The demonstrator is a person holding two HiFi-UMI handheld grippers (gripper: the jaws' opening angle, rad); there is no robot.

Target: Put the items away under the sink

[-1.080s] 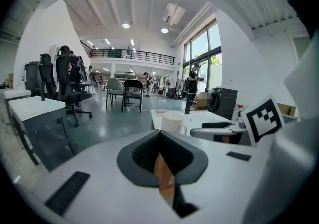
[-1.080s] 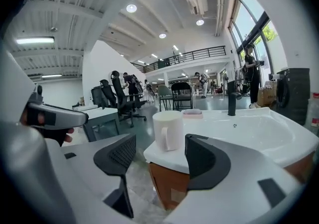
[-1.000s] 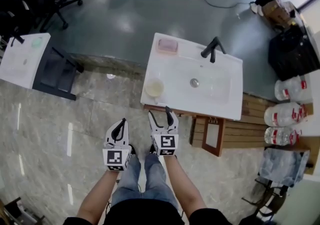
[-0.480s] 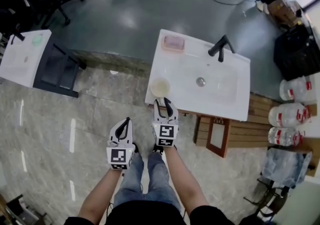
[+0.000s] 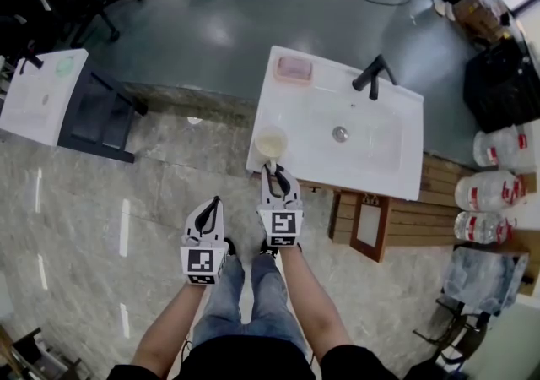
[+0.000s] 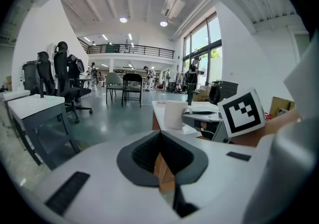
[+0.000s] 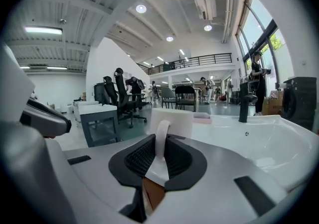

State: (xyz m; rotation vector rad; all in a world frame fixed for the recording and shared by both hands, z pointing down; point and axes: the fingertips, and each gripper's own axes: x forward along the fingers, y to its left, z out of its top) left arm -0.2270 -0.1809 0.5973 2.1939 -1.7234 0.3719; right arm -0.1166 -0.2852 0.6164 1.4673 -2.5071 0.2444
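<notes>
From the head view we see the right gripper [image 5: 277, 171] reaching to the near left corner of the white sink [image 5: 337, 174]; the mug [image 5: 271, 144] stands directly ahead of its tips, and the jaws sit close together at the mug's near side. The left gripper [image 5: 213, 206] hangs beside the right one, on its left and a little further back, over the floor; its jaws are brought together, and the mug lies ahead of it and to its right. Beyond the right gripper and to its right, the faucet [image 5: 374, 77] stands at the sink's far edge; a pink soap dish [image 5: 294, 70] lies straight beyond the mug; below the sink, to the right gripper's right, a cabinet door [image 5: 369, 226] stands open.

In the left gripper view the jaws meet with nothing between them; the mug stands ahead and slightly right, well clear of the tips.

In the right gripper view the jaws have just been closing, and they pinch the mug's handle [image 7: 161, 138] — the pads press it from both sides, with the mug's body just past the tips.
</notes>
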